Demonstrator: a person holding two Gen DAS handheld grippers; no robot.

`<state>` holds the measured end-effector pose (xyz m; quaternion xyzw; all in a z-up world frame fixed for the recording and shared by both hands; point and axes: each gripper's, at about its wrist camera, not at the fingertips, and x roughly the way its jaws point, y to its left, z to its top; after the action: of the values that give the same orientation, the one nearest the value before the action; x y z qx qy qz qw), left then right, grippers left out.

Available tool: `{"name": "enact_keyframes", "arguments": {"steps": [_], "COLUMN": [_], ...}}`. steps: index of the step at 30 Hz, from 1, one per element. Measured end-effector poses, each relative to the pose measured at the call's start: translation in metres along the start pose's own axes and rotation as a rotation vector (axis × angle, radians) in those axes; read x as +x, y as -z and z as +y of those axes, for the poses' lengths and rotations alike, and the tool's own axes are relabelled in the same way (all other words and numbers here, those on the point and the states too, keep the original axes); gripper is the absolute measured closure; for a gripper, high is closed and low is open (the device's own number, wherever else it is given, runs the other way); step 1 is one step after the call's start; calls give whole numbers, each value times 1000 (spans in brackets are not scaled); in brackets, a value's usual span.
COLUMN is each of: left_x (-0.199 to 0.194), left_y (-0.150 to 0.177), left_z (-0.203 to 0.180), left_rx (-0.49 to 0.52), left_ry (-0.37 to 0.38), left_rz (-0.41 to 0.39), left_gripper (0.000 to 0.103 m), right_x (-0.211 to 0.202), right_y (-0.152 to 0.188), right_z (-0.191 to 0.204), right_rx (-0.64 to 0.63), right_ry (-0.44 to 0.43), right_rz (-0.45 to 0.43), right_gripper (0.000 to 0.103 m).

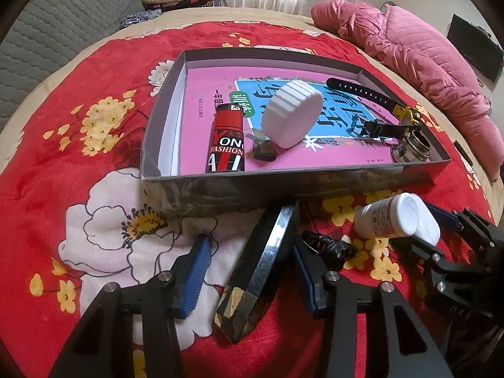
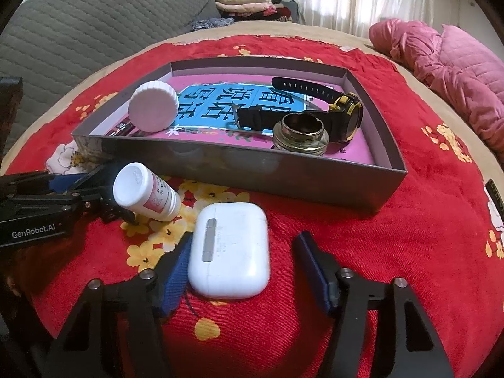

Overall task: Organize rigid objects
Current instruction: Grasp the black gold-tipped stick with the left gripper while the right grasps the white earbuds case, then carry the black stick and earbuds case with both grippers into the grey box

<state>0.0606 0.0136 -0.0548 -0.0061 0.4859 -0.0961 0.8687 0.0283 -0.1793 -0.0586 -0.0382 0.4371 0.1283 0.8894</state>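
Partly hidden lighter [image 1: 227,138], small dark clip [image 1: 327,247] unclear

We see a red blanket [image 2: 409,220] with yellow and white flowers, a grey box [image 2: 283,176] lined pink, a white earbud case [image 2: 230,252], a black-and-yellow watch [image 2: 346,110], a red-and-black lighter [image 1: 226,138].

Both wrist views close, angled down over bed, left seemingly nearer, sharing grey box [image 1: 220,195] [image 2: 283,173]

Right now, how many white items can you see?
3: a ribbed round container inside the box, a pill bottle lying on the blanket before it, an earbuds case between the right gripper's fingers. The box's near wall may hide more.
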Motion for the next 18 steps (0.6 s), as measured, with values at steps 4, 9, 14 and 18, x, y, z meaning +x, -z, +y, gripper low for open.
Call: {"name": "enact_keyframes", "arguments": {"steps": [4,9,14,18], "left_x": [-1,-3,-6,-10], "left_y": [0,0,1,3], "left_z": [2,2,3,5], "left_rx": [-5,10,1,-19], "left_ry": [0,-3,2,11], "left_rz": [-2,-2,-1,0], "left_gripper": [62,70,74,77], "right_x": [-1,-2,-2,-3], "right_y": [-1,-1,-1,-1], "right_z": [-3,-6,-7,-8], "right_rx": [6,16,17,16], "right_ry": [-6,-15,-24,-28], "right_rz": [-5,-10,-12,-12], "right_gripper": [50,58,58,58]}}
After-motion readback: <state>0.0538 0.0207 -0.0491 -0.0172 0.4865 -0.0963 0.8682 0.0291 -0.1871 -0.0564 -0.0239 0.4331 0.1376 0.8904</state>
